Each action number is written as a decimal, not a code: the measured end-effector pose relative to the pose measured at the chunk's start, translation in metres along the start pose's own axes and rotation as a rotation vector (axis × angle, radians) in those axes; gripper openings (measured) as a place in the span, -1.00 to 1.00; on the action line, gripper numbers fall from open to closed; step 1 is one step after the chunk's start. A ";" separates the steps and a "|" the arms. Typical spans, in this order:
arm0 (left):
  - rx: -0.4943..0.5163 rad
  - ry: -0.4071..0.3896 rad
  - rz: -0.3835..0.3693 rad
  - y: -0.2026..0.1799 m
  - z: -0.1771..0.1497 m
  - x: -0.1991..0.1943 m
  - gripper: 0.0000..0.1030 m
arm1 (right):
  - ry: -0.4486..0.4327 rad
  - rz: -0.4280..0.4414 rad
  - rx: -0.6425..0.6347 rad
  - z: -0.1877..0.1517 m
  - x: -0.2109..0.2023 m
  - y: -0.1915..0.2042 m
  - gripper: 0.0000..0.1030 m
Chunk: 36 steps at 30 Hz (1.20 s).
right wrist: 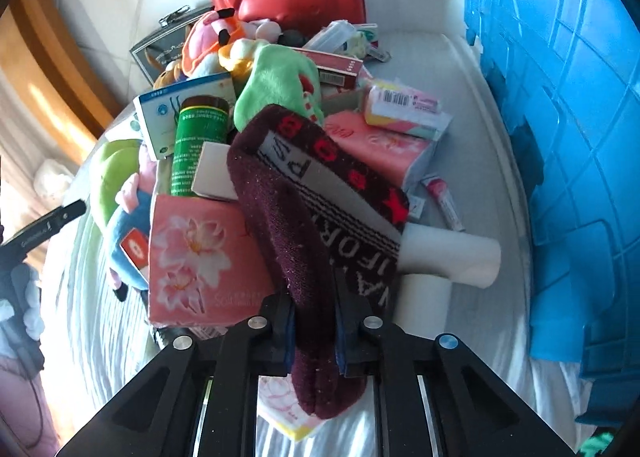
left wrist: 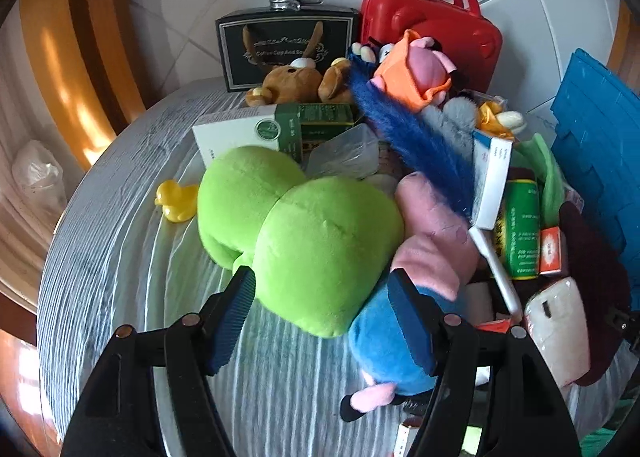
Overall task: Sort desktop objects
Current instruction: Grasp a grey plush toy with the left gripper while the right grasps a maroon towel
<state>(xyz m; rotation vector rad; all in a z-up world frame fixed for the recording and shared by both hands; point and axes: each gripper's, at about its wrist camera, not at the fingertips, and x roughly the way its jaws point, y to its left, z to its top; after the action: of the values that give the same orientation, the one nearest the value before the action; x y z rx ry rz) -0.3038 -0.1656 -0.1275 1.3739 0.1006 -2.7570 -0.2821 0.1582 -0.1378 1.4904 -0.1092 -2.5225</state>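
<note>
Plainly, very little of the sorting can be judged done: nearly everything is heaped together on the striped tablecloth (left wrist: 120, 257). At the left edge of the pile a yellow rubber duck (left wrist: 176, 201) is seen apart from the rest, just beside the green plush toy (left wrist: 300, 241). Above that toy the left gripper (left wrist: 324, 321) is held with its jaws spread wide and nothing between them; the blue-and-pink plush (left wrist: 384, 353) lies next to its right finger. Further right, boxes, a green bottle (right wrist: 200, 141) and pink tissue packs (right wrist: 192, 257) are stacked in disorder. There the right gripper (right wrist: 314, 333) is clamped on the dark red sock (right wrist: 296, 241), not yet lifted clear. At the far right stands the blue crate (right wrist: 568, 137), its contents hidden.
</note>
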 end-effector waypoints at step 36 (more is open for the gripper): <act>0.221 0.162 -0.232 -0.110 0.139 0.159 -0.71 | 0.132 -0.094 0.152 0.023 0.059 -0.044 -0.46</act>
<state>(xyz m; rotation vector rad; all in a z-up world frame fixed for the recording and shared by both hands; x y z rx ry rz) -0.5188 -0.0720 -0.1674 1.7441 -0.0429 -2.9107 -0.3360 0.1872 -0.1843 1.7552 -0.2185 -2.5286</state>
